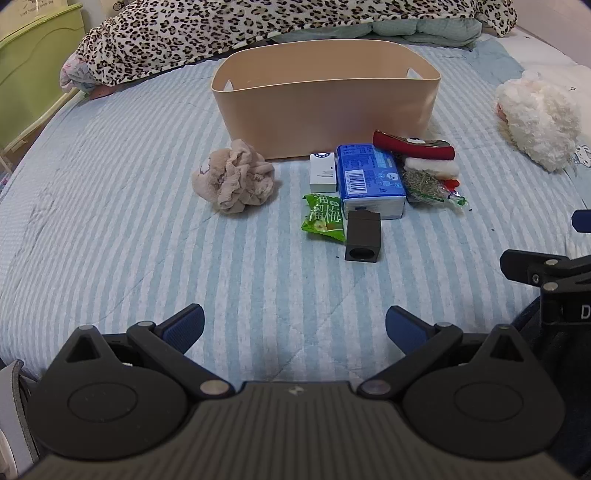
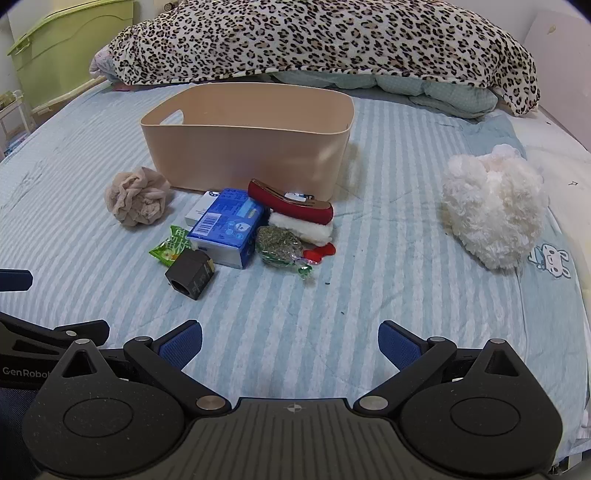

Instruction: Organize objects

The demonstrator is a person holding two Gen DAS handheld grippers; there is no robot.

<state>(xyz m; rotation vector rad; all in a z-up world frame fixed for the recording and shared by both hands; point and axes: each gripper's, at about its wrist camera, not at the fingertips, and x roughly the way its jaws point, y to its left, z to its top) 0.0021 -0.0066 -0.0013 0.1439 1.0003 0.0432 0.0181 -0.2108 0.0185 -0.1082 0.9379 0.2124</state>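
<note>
A beige plastic bin [image 1: 325, 107] [image 2: 247, 147] stands on the striped bed. In front of it lie a crumpled beige cloth [image 1: 232, 181] [image 2: 136, 201], a small white box [image 1: 323, 171], a blue tissue pack [image 1: 371, 181] [image 2: 229, 225], a green snack packet [image 1: 323, 218] [image 2: 168, 249], a black block [image 1: 364, 236] [image 2: 190, 273], a red case [image 1: 413, 146] [image 2: 290, 201], a white fluffy roll [image 2: 301, 229] and a bag of dried herbs [image 1: 423, 186] [image 2: 279, 247]. My left gripper [image 1: 294, 328] and right gripper [image 2: 290, 345] are open, empty, and well short of the pile.
A white plush toy [image 1: 539, 118] [image 2: 493, 214] lies to the right. A leopard-print blanket [image 1: 258, 26] [image 2: 325, 40] covers the back of the bed. A green cabinet [image 1: 33, 70] stands at the left. The other gripper shows at the frame edge [image 1: 554, 280] [image 2: 44, 339].
</note>
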